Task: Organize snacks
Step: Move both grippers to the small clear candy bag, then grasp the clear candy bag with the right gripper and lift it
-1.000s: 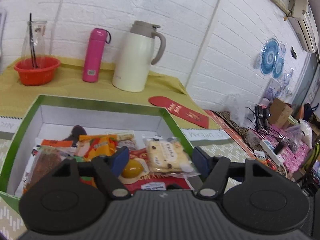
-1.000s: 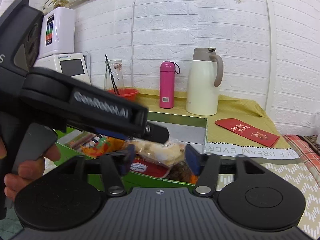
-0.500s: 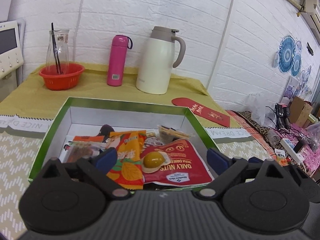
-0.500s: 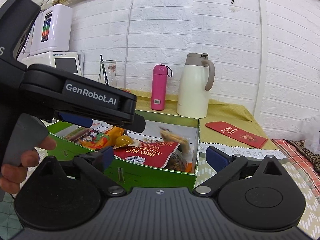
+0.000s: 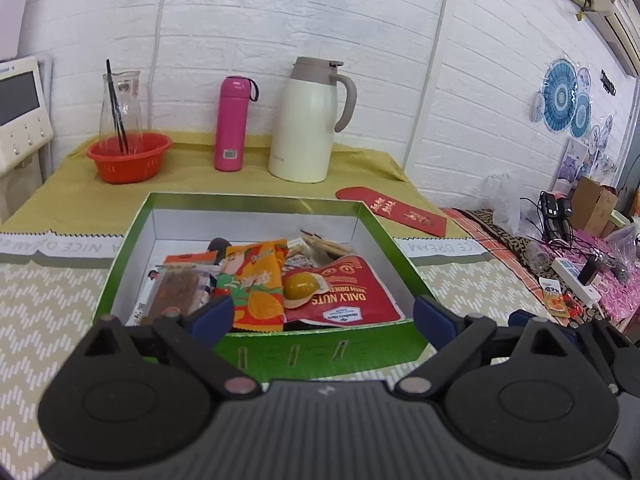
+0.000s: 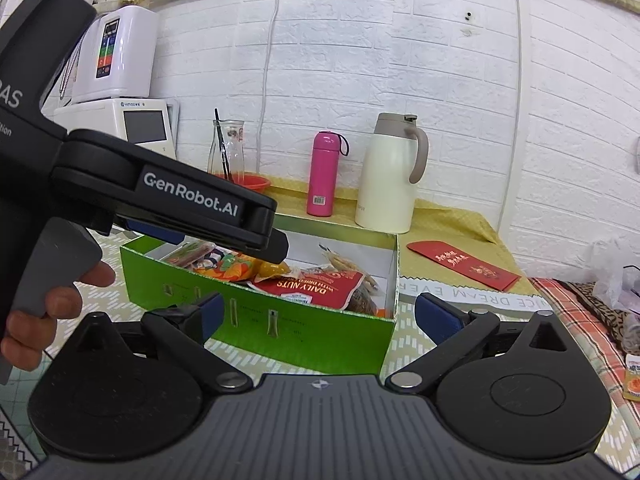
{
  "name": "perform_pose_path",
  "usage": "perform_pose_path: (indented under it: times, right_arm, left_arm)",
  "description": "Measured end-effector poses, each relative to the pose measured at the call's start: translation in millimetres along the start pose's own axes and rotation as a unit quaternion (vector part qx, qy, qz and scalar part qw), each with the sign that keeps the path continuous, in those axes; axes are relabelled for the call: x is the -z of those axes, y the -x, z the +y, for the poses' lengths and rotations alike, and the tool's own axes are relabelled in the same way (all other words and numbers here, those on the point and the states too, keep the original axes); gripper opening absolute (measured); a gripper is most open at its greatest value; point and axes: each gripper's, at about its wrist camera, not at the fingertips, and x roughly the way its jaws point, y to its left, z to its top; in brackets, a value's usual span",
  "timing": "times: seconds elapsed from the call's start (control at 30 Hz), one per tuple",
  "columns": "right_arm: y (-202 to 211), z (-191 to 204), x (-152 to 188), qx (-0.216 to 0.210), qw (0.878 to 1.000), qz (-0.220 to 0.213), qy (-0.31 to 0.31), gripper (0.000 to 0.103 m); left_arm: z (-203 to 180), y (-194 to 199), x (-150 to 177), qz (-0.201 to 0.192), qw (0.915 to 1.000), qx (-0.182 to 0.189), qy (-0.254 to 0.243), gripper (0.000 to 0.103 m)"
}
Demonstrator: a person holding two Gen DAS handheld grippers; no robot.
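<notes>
A green box (image 5: pixel 320 350) with a white inside sits on the patterned table mat and holds several snack packs. A red "Daily Nuts" bag (image 5: pixel 344 296) lies at its front right, an orange packet (image 5: pixel 256 284) in the middle, a brown snack pack (image 5: pixel 176 290) at the left. The box also shows in the right wrist view (image 6: pixel 280 320). My left gripper (image 5: pixel 322 316) is open and empty, just before the box's near wall. My right gripper (image 6: pixel 316 316) is open and empty, a little farther back. The left gripper's body (image 6: pixel 160 200) crosses the right wrist view.
On the yellow cloth behind the box stand a red bowl (image 5: pixel 130 156) with a glass carafe, a pink flask (image 5: pixel 232 124) and a cream thermos jug (image 5: pixel 308 120). A red envelope (image 5: pixel 392 210) lies to the right. Cluttered cables and bags (image 5: pixel 580 248) fill the far right.
Both grippers have opened wide and drawn back from the box. The clear pack of biscuits seen between the fingers a second ago now lies in the box.
</notes>
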Motion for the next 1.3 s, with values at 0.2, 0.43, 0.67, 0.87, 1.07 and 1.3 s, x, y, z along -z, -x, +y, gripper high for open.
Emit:
perform_pose_path:
  times: [0.2, 0.43, 0.67, 0.87, 1.07, 1.3]
  right_arm:
    - [16, -14, 25, 0.003, 0.999, 0.035, 0.001, 0.103]
    - [-7, -44, 39, 0.017, 0.993, 0.101, -0.065, 0.103]
    - [-44, -48, 41, 0.034, 0.989, 0.13, -0.064, 0.103]
    - [-34, -20, 40, -0.014, 0.992, 0.124, -0.015, 0.096]
    - [-12, 20, 46, -0.088, 0.989, 0.111, 0.052, 0.096]
    - [0, 19, 44, -0.092, 0.989, 0.114, 0.032, 0.103]
  left_arm:
    - [6, 11, 17, 0.012, 0.9992, 0.037, 0.001, 0.095]
    - [18, -6, 32, 0.061, 0.9957, 0.062, 0.032, 0.095]
    - [24, -6, 34, 0.063, 0.9933, 0.092, 0.03, 0.095]
    - [25, -2, 41, 0.07, 0.9901, 0.12, 0.021, 0.095]
    - [21, 0, 61, 0.097, 0.9862, 0.134, -0.011, 0.095]
    - [24, -5, 59, 0.109, 0.9808, 0.162, 0.002, 0.094]
